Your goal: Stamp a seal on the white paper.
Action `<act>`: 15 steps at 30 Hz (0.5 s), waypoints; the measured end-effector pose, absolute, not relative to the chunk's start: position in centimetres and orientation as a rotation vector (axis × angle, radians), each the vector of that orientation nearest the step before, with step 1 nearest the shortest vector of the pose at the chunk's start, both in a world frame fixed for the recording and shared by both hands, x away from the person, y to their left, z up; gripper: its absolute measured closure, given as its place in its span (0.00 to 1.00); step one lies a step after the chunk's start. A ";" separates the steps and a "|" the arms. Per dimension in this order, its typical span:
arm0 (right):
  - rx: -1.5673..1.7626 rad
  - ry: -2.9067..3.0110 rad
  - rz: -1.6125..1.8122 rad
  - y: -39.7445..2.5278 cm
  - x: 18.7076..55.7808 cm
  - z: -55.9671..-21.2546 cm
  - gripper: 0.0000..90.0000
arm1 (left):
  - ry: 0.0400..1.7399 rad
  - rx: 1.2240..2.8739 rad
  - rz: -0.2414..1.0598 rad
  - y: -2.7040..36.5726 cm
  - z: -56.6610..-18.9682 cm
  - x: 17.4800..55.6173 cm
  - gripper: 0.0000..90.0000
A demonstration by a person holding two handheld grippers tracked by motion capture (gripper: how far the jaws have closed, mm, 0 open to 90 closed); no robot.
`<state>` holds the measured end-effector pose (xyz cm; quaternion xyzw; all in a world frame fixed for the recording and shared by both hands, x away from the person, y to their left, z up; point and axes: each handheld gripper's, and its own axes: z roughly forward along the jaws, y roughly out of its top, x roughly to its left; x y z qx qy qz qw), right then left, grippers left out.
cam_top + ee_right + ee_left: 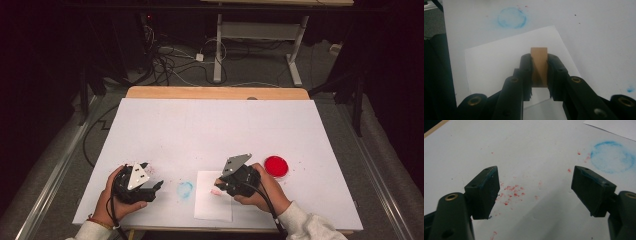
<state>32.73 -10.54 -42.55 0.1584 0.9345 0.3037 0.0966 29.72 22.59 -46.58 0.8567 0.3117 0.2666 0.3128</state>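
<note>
Item: small flat tan wooden block (539, 65), rectangular. It is sitting clamped between the two black jaws of the right claw (539, 68), which is closing on its long side faces. The block's long axis is running along the jaws, its free end pointing away from the hand and projecting just past the jaw tips. In the high view the right claw (223, 186) is hovering over the right edge of a white rectangular sheet of paper (207, 202), and the block is lying over that sheet.

Left claw (156, 186): jaws standing wide apart, gripping nothing, held over bare white bench (215, 127) speckled with red crumbs (511, 192).

Surroundings: a round blue smudge (185, 189) is lying between the two claws, just left of the paper. A round red dish (276, 166) is resting near the right hand (265, 190), on its far right side. The paper's near edge is lying close to the bench's near edge; wide open bench is stretching beyond both claws.
</note>
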 end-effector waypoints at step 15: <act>0.486 2.748 0.914 -11.6 33.2 -41.7 0.84 | 0.843 2.237 0.688 23.2 -46.8 30.3 0.24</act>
